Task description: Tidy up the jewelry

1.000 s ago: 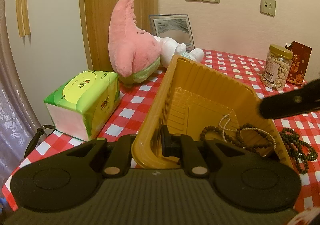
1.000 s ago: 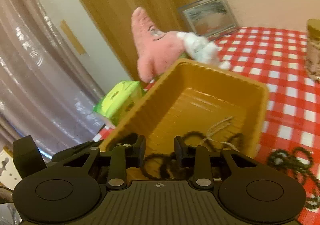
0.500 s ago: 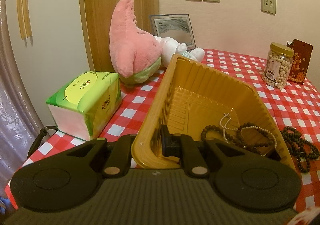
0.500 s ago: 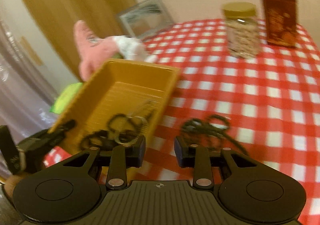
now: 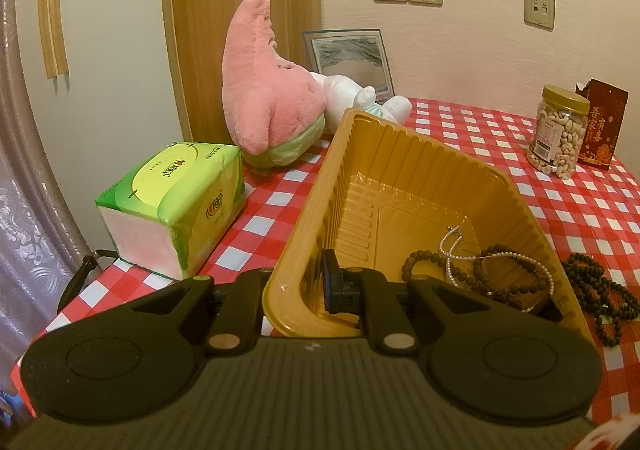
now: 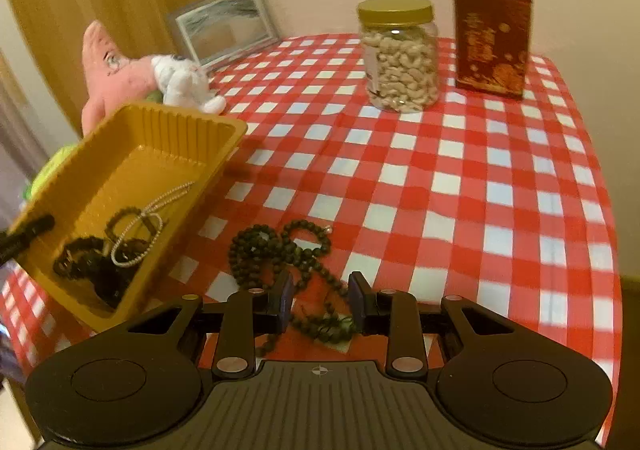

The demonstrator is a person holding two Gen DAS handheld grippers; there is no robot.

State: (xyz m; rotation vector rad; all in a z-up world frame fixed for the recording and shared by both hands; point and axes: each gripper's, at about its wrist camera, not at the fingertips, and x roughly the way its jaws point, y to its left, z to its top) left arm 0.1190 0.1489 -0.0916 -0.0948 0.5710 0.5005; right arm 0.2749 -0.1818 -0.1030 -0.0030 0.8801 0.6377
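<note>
My left gripper [image 5: 298, 290] is shut on the near rim of a yellow plastic tray [image 5: 400, 154], which it holds tilted on the checked cloth. Dark bead bracelets [image 5: 492, 278] and a white pearl string [image 5: 452, 250] lie heaped in the tray's low corner. The tray [image 6: 172, 130] shows at the left of the right wrist view too. Beside it on the cloth lies a long dark bead necklace [image 6: 276, 250], in loose loops. My right gripper [image 6: 320, 302] stands open just over the necklace's near end, and some beads lie between its fingers.
A green tissue pack [image 5: 172, 202] and a pink plush star [image 5: 272, 102] stand left of the tray, with a framed picture [image 5: 348, 54] behind. At the far side are a jar of cashews [image 6: 400, 58] and a dark red box [image 6: 492, 38]. The table's right edge [image 6: 612, 234] curves close by.
My right gripper swung from over the tray to the right and down, over the bead necklace on the cloth, its jaws unchanged. The left gripper and the tray kept still.
</note>
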